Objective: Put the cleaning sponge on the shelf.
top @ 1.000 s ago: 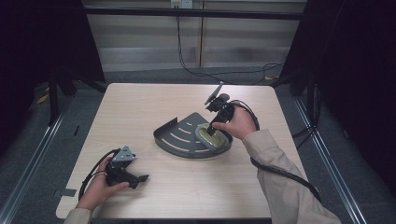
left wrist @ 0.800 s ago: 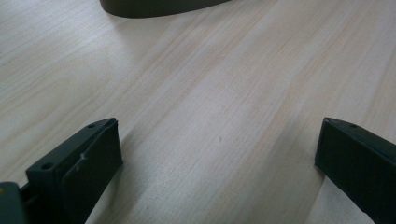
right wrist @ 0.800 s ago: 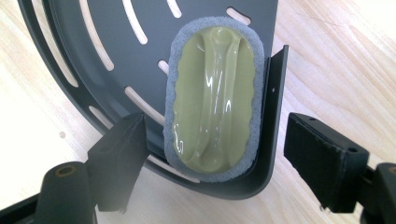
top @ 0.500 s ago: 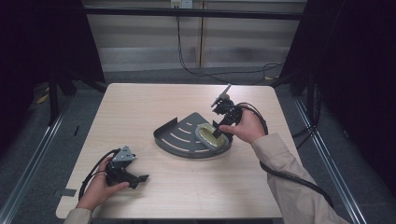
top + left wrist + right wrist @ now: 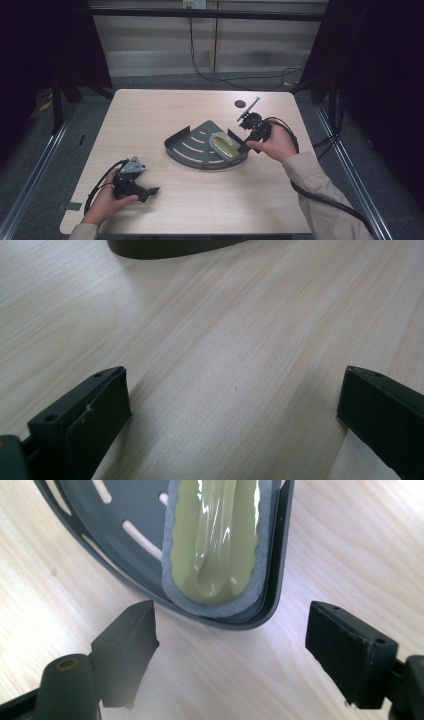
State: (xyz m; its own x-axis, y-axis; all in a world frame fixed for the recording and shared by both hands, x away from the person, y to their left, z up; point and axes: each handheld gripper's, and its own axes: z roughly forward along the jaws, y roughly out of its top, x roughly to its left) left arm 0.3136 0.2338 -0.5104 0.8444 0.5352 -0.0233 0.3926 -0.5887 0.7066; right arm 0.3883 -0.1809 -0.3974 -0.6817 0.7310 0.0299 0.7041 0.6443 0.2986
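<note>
high view puts your right gripper at the right corner of the dark grey quarter-round slotted tray, which sits near the middle of the light wood table. a yellow-green plastic-wrapped pad with a grey edge lies inside the tray against its right wall. right gripper view has your jaws spread wide and holding nothing, one on each side of the tray's corner, clear of it. your left gripper rests low near the table's front left, well apart from the tray. left gripper view shows its jaws wide apart over bare wood, empty, with the tray's curved edge far ahead.
</note>
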